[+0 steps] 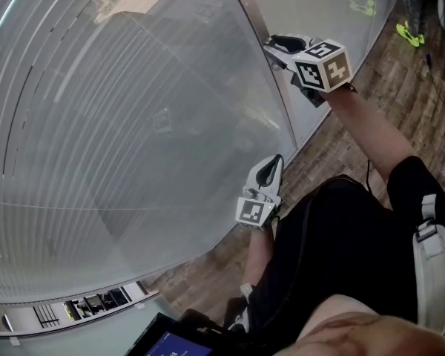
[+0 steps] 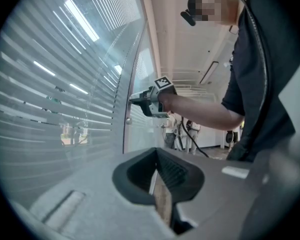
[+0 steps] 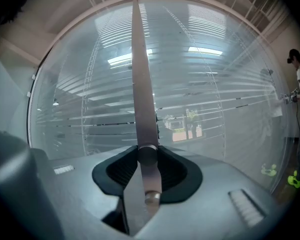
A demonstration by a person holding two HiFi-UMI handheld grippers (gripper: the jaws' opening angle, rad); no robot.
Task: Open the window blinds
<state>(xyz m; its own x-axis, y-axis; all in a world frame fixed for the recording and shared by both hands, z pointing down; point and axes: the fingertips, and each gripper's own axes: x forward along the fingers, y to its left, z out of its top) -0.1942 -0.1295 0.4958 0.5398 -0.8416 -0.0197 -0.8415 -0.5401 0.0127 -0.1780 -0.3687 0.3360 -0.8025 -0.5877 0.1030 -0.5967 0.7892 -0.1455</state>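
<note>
R tool (image 3: 147,160) clenched on blinds' wand (image 3: 140,79), far right at window edge. L tool (image 2: 158,170) nearer, jaws together, empty, just beside blinds (image 1: 126,132).

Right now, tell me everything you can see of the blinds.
The blinds are pale grey horizontal slats behind reflective glass, covering it fully. They are nearly shut: thin dark gaps show between some slats, with trees and a building glimpsed through. Nothing touches them; the right gripper is shut on a small knob on the metal frame strip beside them.
</note>
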